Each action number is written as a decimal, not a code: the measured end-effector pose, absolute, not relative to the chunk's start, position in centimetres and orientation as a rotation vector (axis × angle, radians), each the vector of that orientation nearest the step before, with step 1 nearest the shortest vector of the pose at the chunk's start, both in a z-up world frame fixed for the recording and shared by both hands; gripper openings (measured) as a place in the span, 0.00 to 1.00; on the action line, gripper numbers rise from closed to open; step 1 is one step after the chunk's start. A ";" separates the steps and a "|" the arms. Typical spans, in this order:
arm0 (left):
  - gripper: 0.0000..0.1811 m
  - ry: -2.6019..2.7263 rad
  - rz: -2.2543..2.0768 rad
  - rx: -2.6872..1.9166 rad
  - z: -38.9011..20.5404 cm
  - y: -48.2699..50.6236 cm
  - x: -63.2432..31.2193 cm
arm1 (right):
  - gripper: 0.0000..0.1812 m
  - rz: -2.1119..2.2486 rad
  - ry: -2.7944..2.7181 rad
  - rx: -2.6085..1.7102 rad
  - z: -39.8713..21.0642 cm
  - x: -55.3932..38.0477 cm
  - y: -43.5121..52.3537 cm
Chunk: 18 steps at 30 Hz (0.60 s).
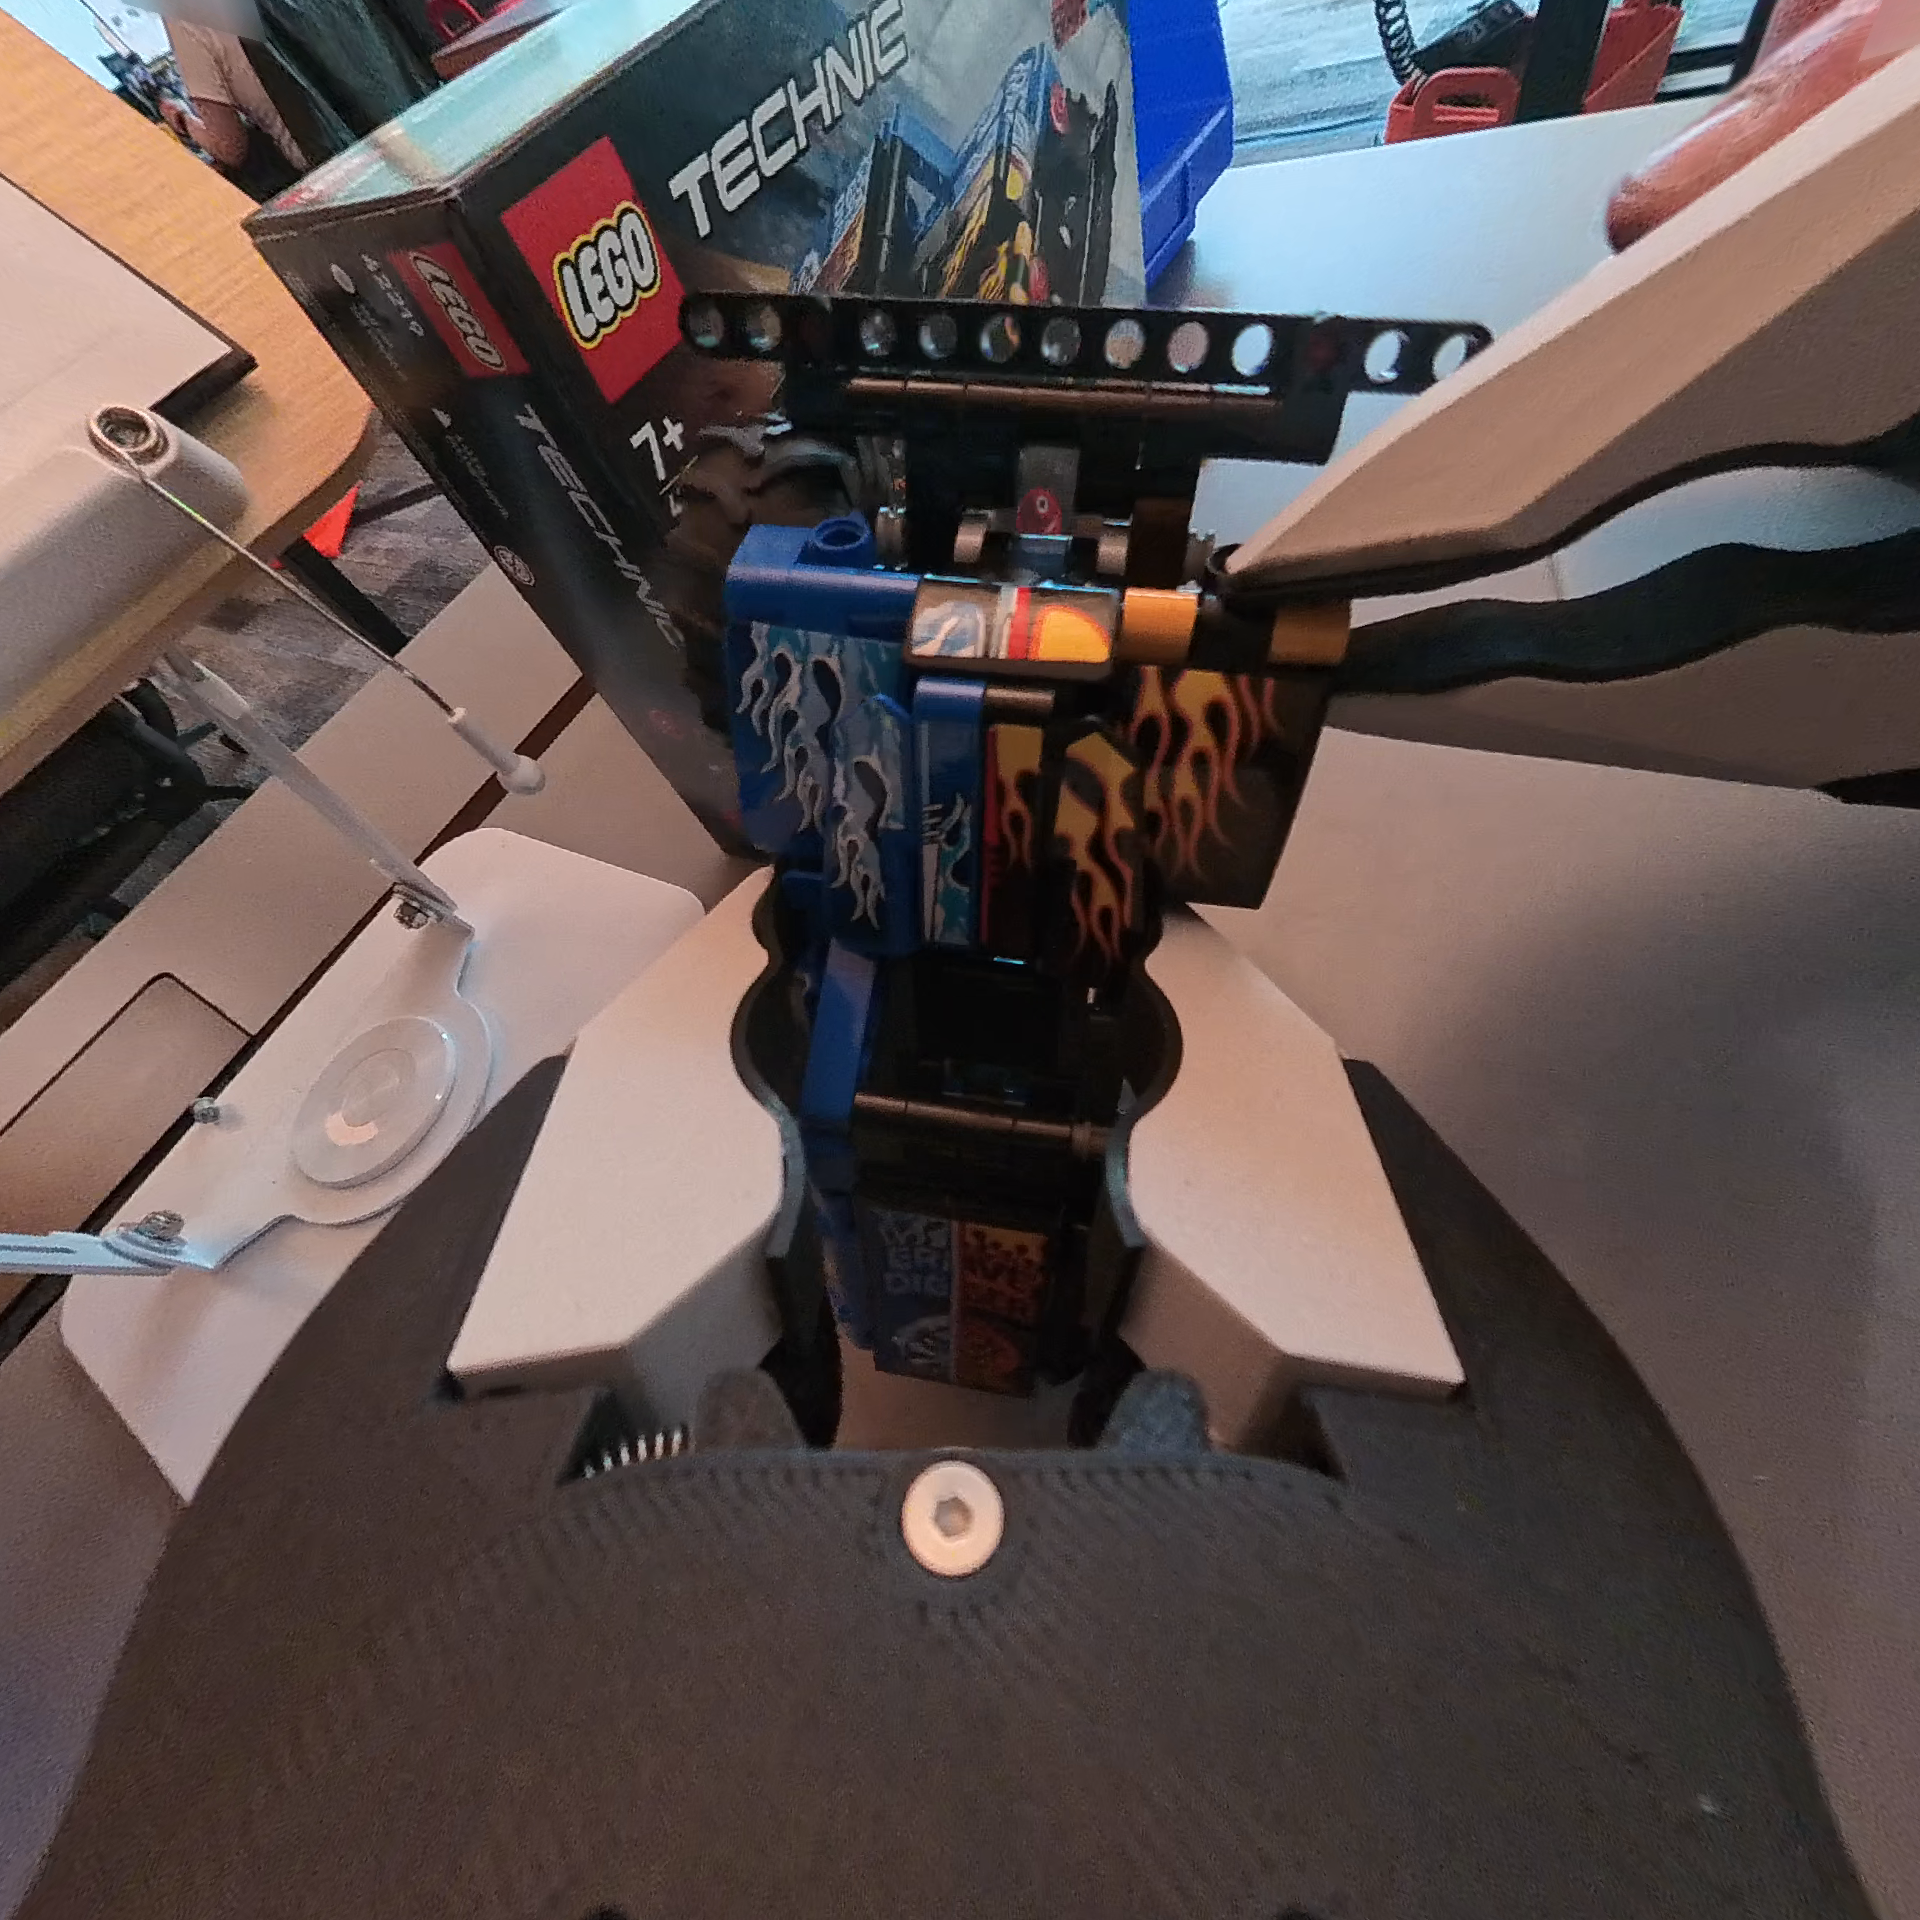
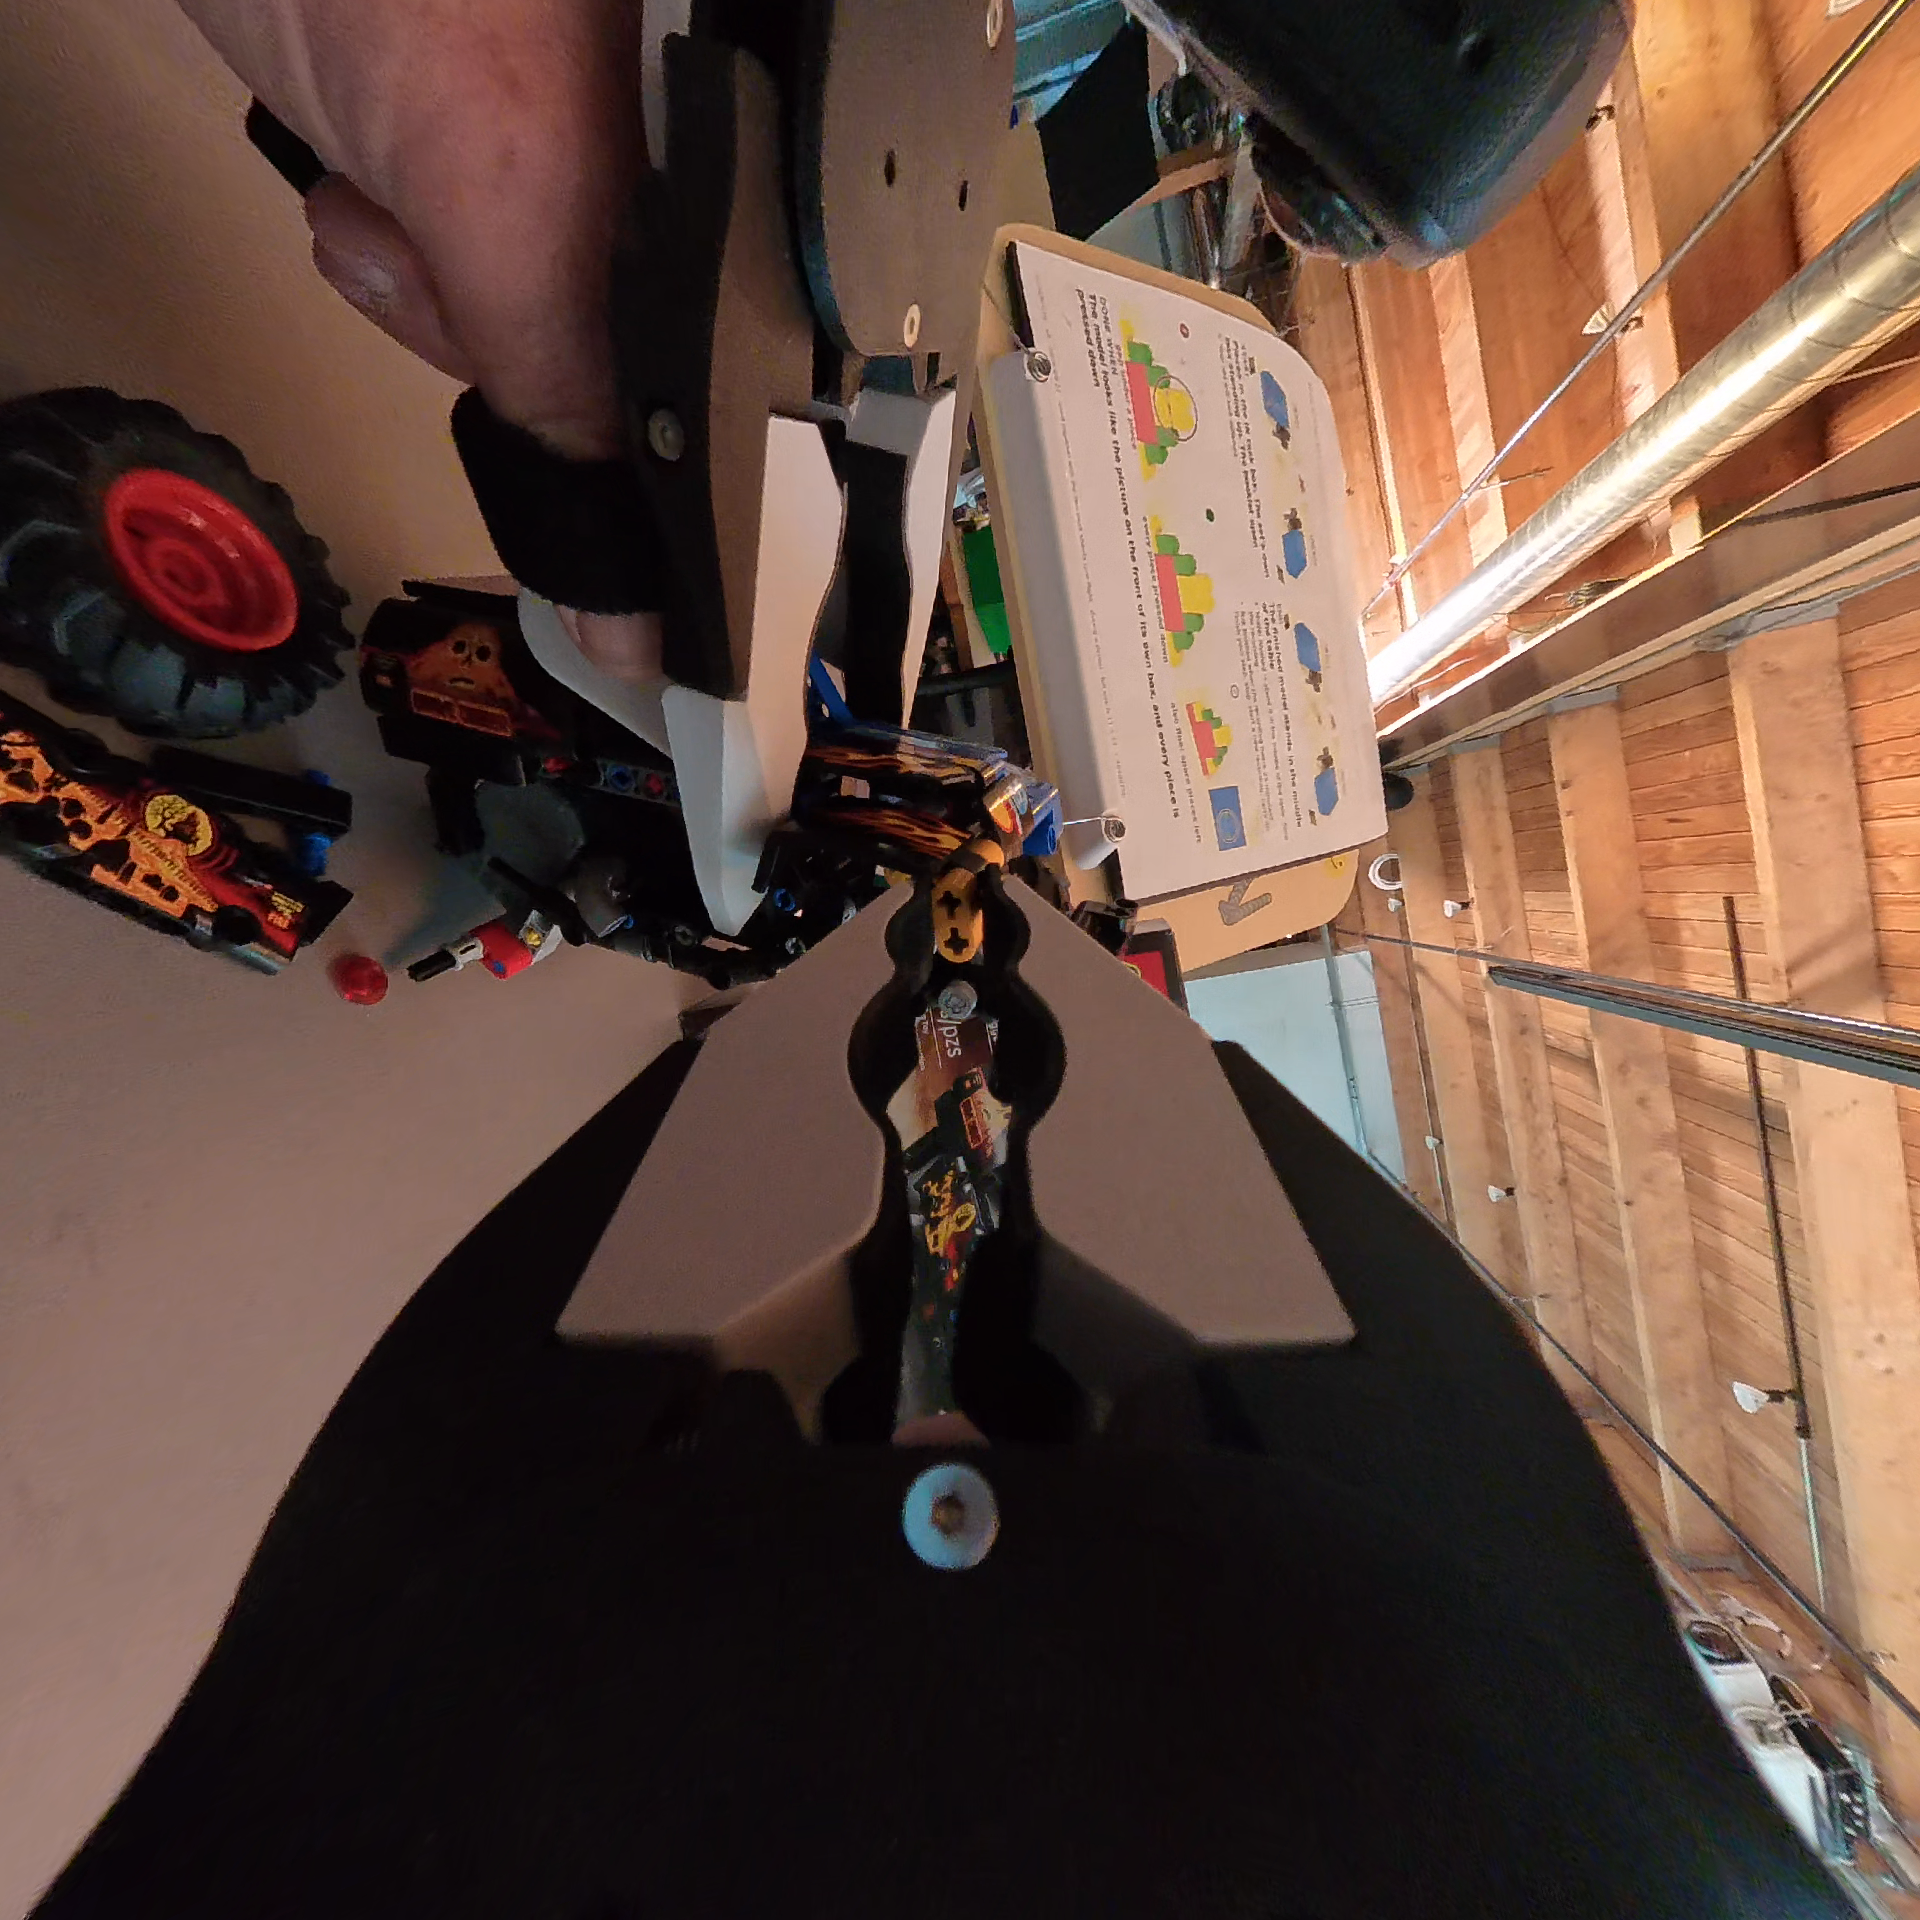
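Observation:
My left gripper (image 1: 966, 935) is shut on a brick-built truck body (image 1: 997, 790), blue on one side and black on the other, with flame stickers. A long black holed beam (image 1: 1081, 343) crosses its far end. My right gripper (image 2: 958, 906) is shut on a small yellow connector (image 2: 958, 914) at the model's edge. In the left wrist view the right gripper (image 1: 1231, 577) comes in from the right and pinches next to the yellow pieces (image 1: 1158, 623). In the right wrist view a hand (image 2: 468, 208) holds the left gripper (image 2: 821, 810) around the model (image 2: 904, 790).
A building-set box (image 1: 582, 364) stands just behind the model, with a blue bin (image 1: 1179, 125) beyond it. A white stand (image 1: 364, 1091) lies to the left. On the table (image 2: 208, 1247) lie a red-hubbed wheel (image 2: 177, 566), a black flame-sticker panel (image 2: 156, 842), a chassis part (image 2: 488, 717) and a small red stud (image 2: 358, 979). An instruction sheet (image 2: 1195, 582) lies farther off. Left tips to right tips: about 7 cm. The small red stud (image 2: 358, 979) lies around 9 cm away from my left fingertips.

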<state>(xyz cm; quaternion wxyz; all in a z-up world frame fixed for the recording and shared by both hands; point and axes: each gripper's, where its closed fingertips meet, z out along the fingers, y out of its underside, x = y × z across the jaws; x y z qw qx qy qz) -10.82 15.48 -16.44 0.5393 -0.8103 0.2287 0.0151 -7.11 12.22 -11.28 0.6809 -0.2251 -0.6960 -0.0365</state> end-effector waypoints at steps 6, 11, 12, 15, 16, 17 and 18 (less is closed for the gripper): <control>0.32 0.547 -0.011 -1.913 -16.4 15.8 -10.2 | 0.03 0.078 -1.592 -0.591 -11.5 -6.2 12.7; 0.32 0.539 -0.066 -1.894 -16.5 16.0 -9.8 | 0.03 0.001 -1.550 -0.550 -11.6 -6.1 12.5; 0.32 0.533 -0.066 -1.895 -16.4 16.0 -9.9 | 0.03 0.095 -1.555 -0.609 -11.5 -6.1 12.7; 0.32 0.534 -0.080 -1.887 -16.4 16.2 -9.7 | 0.04 0.462 -1.543 -0.829 -11.4 -5.9 12.9; 0.32 0.539 -0.082 -1.884 -16.4 16.2 -9.6 | 0.04 0.487 -1.548 -0.836 -11.4 -5.8 12.9; 0.32 0.545 -0.080 -1.877 -16.3 16.2 -9.5 | 0.04 0.508 -1.552 -0.839 -11.4 -5.7 13.0; 0.32 0.539 -0.098 -1.869 -16.0 16.2 -9.3 | 0.04 0.567 -1.544 -0.863 -11.2 -5.6 13.1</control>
